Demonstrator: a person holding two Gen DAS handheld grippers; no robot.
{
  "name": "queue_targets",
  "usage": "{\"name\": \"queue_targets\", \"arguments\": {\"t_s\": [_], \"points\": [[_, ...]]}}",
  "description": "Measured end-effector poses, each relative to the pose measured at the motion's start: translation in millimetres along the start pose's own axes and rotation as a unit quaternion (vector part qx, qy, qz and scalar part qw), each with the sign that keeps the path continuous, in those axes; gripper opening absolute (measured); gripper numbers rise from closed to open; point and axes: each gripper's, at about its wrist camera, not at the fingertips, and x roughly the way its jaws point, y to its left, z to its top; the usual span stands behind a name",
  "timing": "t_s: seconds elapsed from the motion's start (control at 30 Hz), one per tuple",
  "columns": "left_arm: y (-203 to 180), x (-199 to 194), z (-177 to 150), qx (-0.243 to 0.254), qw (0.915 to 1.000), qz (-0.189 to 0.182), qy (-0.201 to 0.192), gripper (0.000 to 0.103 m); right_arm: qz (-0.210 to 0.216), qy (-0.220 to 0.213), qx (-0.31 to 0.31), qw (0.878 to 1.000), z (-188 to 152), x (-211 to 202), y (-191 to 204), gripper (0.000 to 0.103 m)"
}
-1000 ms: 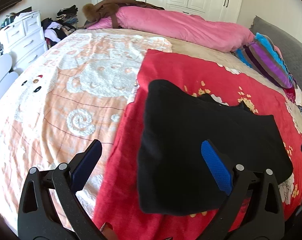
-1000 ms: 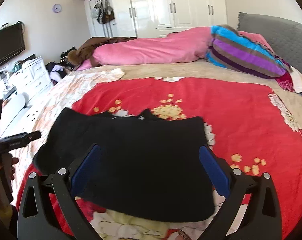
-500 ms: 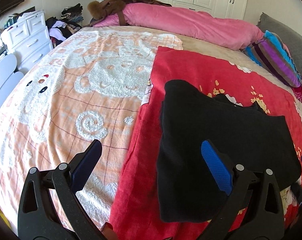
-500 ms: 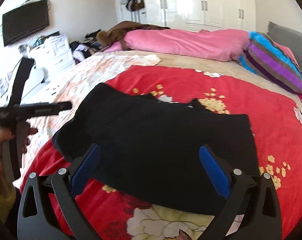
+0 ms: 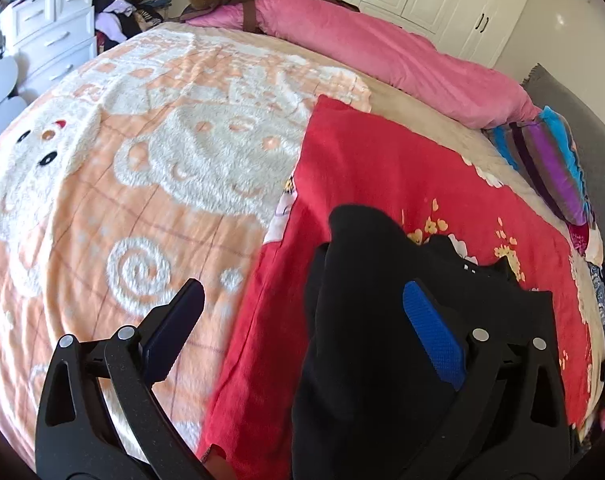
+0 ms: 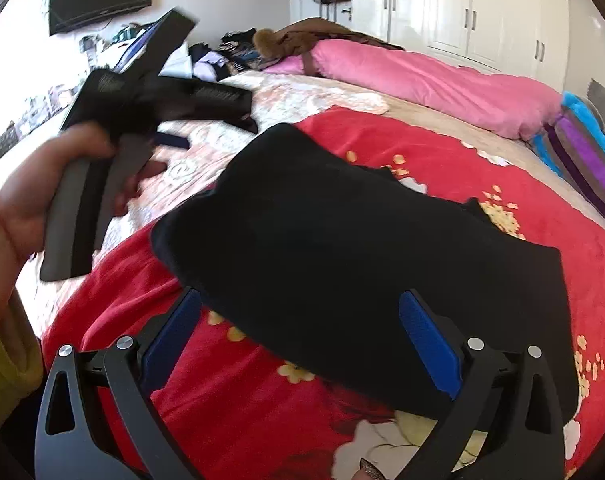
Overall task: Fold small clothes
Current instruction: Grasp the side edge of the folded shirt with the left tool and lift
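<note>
A: Left view?
B: The garment (image 5: 386,344) is lying on the red blanket (image 5: 386,168), long axis running near-to-far; the left gripper (image 5: 302,312) is being held wide, empty.

A: Right view?
B: The garment (image 6: 354,248) is stretching from upper left to lower right; the right gripper (image 6: 298,320) is spread wide, gripping nothing.

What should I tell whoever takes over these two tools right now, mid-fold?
Left tool: open, empty, held above the bed beside the black garment's left edge.
Right tool: open, empty, at the garment's near edge.
The garment lies flat on the red floral blanket, looking already folded over at least once, with some fabric poking out along the far edge.
Left: judge whether it needs another fold, probably neaten that far edge, then set it aside.
</note>
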Motion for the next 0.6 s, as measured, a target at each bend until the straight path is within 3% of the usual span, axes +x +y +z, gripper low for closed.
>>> {"name": "queue_targets", "arguments": {"t_s": [0.17,0.3,0.4,0.6], "points": [[8,11,4,-0.020,0.9986,-0.046,0.016,0.081,0.009,0.012,-0.041,0.999,-4,12,17,0.098],[8,17,4,-0.023,0.9966,-0.071,0.033,0.060,-0.002,0.019,-0.076,0.997,-9,20,30,0.098],[9,22,5,-0.033,0.9934,-0.099,0.046,0.058,0.001,0.020,-0.082,0.996,-9,26,37,0.098],[11,35,1,-0.032,0.9913,-0.103,0.075,0.058,0.012,0.019,-0.091,0.996,-7,39,51,0.098]]}}
